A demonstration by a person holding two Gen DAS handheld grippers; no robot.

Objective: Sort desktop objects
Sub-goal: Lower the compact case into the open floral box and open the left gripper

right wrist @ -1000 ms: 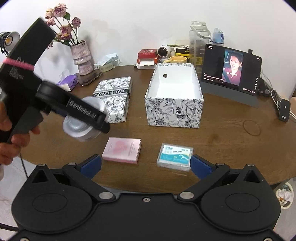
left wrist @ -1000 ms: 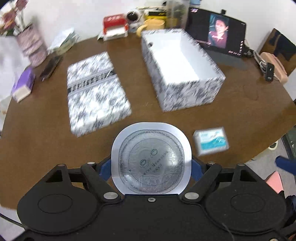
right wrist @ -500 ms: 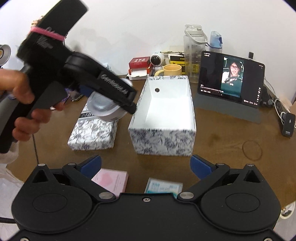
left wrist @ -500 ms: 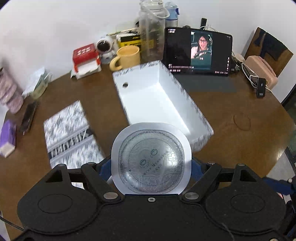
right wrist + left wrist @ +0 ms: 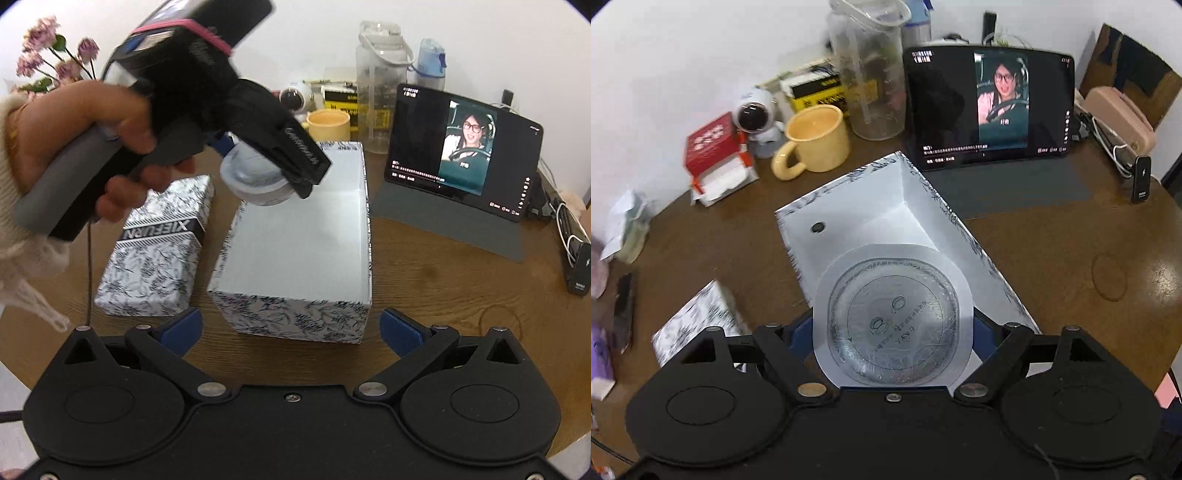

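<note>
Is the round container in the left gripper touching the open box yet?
Apart. In the right wrist view the left gripper holds the round container in the air above the open box, with the box's white inner wall visible below it.

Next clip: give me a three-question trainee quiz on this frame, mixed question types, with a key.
1. True or false: the left gripper holds the round clear container over the open patterned box.
2. Multiple choice: the right gripper is A) shut on a pink card, B) open and holding nothing, C) inside the box.
3. Fill in: the box lid lies on the table to the box's ____ in the right wrist view.

Key: 1 true; 2 B; 3 left.
</note>
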